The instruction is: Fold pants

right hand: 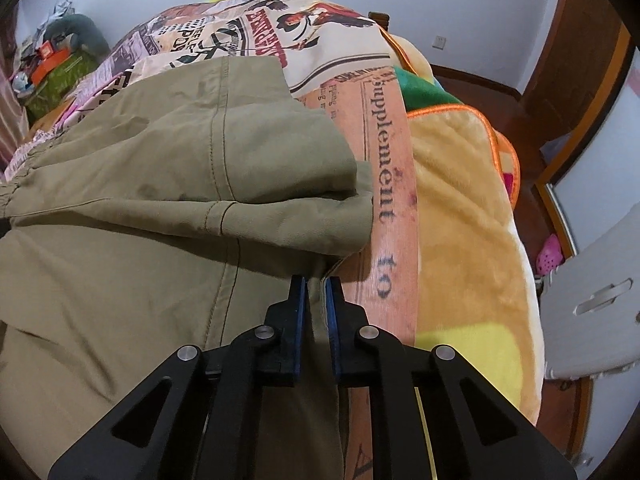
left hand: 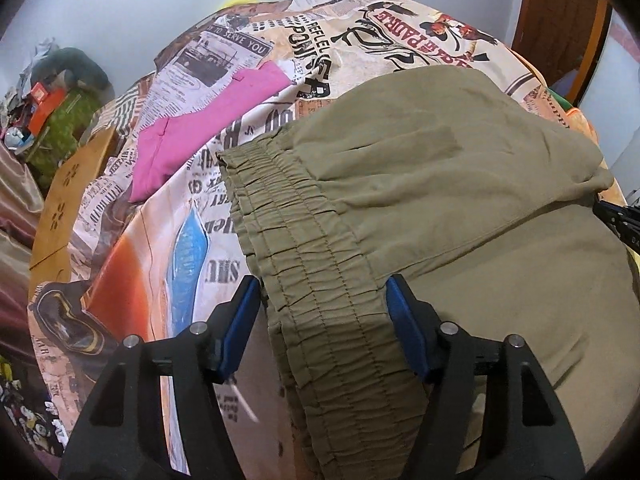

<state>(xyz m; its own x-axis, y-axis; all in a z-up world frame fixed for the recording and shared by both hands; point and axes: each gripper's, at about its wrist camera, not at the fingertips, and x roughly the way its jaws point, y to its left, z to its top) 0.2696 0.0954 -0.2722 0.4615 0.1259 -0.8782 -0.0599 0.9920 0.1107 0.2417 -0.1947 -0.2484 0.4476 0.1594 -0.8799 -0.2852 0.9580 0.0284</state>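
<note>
Left claw: left gripper point(left hand: 324, 300) stands wide apart, one blue pad on each side of the waistband point(left hand: 304, 264); the right pad lies at the band's inner edge, the left pad seems just off its outer edge. Whether the pads press the cloth I cannot tell.
Right claw: right gripper point(right hand: 317, 300) is nearly closed, and a thin edge of the pants point(right hand: 140, 208) passes between its blue pads, so it pinches the cloth. Its black tip also shows at the right border of the left view.
Pants: olive green, spread on the sheet point(left hand: 360, 52). The elastic waistband runs from the left gripper away toward the upper left. One part of the pants is laid over the other, making a fold line across the cloth.
Pants, right side: the folded upper layer ends in a rounded corner point(right hand: 356, 200) just above the right gripper.
Sheet: printed like old newspapers, it covers the bed under the pants.
Pink cloth point(left hand: 208, 120): lies flat on the sheet, well apart from the pants, on their upper left.
Blanket point(right hand: 460, 220): yellow plush with an orange border, beside the sheet on the right.
</note>
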